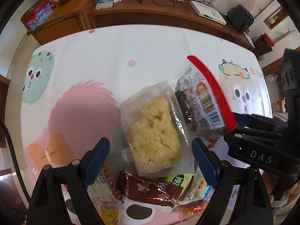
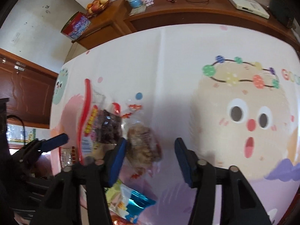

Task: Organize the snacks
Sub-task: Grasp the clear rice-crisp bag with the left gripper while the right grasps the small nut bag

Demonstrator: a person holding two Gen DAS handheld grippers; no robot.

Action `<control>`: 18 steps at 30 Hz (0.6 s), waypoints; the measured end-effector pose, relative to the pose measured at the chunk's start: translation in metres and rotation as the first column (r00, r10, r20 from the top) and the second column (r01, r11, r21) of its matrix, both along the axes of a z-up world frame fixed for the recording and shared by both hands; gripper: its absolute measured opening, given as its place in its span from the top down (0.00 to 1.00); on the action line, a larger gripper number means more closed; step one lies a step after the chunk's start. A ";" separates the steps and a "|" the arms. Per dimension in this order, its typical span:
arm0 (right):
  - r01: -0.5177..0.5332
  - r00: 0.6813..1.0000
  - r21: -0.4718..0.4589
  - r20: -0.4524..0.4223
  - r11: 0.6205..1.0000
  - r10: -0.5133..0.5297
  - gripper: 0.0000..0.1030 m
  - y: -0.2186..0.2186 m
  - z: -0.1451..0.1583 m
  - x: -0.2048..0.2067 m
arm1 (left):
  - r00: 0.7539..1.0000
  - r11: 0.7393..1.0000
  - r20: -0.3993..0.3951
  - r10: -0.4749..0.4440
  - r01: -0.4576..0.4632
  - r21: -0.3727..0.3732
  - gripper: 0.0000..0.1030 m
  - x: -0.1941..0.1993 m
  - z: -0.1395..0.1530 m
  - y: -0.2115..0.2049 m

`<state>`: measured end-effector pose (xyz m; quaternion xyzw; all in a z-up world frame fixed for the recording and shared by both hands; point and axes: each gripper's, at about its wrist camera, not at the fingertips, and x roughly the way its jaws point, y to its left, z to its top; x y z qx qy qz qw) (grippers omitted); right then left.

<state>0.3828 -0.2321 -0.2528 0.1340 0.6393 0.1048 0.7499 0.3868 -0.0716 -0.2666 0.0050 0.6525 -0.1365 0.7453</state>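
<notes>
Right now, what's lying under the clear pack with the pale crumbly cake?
Its near end rests on a dark red snowflake wrapper and a green-labelled packet. Beneath its middle nothing can be seen; the cake hides it.

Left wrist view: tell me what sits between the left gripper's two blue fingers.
In the left wrist view, the clear-wrapped pale crumbly cake lies between the open left gripper fingers, untouched by either pad, with the dark red snowflake packet just below it.
</notes>
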 end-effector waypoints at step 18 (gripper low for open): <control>0.067 0.997 -0.013 -0.023 0.998 -0.067 0.63 -0.043 0.004 -0.022 | 1.000 0.996 -0.012 0.002 -0.001 0.084 0.45 0.007 -0.018 -0.017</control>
